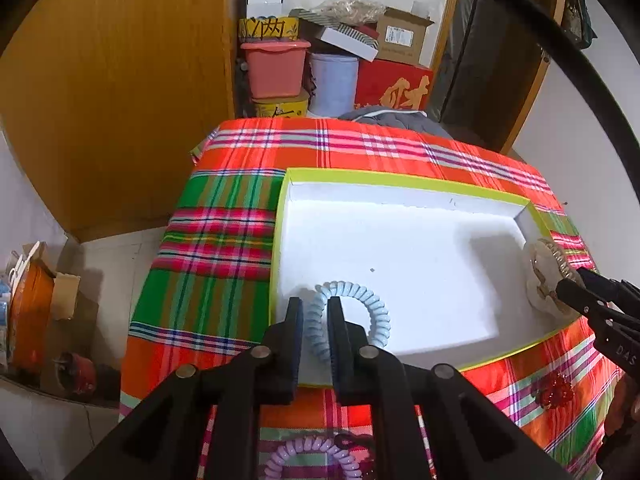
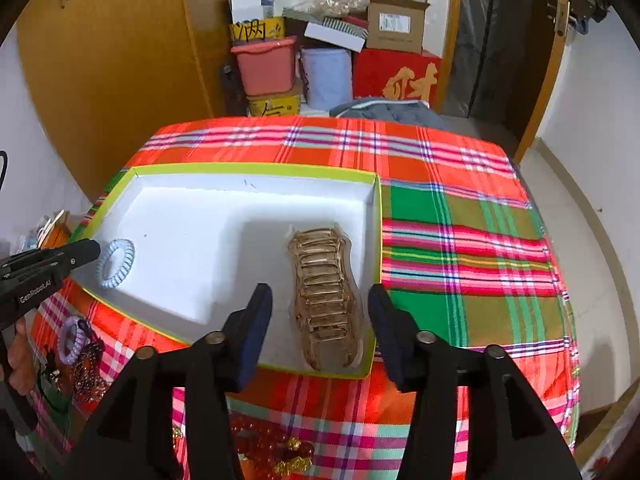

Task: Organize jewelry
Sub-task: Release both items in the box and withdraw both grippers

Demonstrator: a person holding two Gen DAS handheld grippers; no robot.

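A white tray with a lime-green rim (image 1: 400, 179) (image 2: 256, 168) lies on the plaid tablecloth. My left gripper (image 1: 316, 312) is shut on a light blue spiral hair tie (image 1: 362, 300), which rests at the tray's near left corner; it also shows in the right wrist view (image 2: 116, 263). My right gripper (image 2: 320, 300) is open, its fingers on either side of a gold hair claw clip (image 2: 326, 296) lying in the tray's right end. The clip also shows in the left wrist view (image 1: 548, 268).
A purple spiral hair tie (image 1: 312, 458) (image 2: 72, 340), red beads (image 1: 554, 390) (image 2: 272, 446) and dark beaded jewelry (image 2: 88, 372) lie on the cloth in front of the tray. Boxes and bins (image 2: 332, 52) are stacked behind the table.
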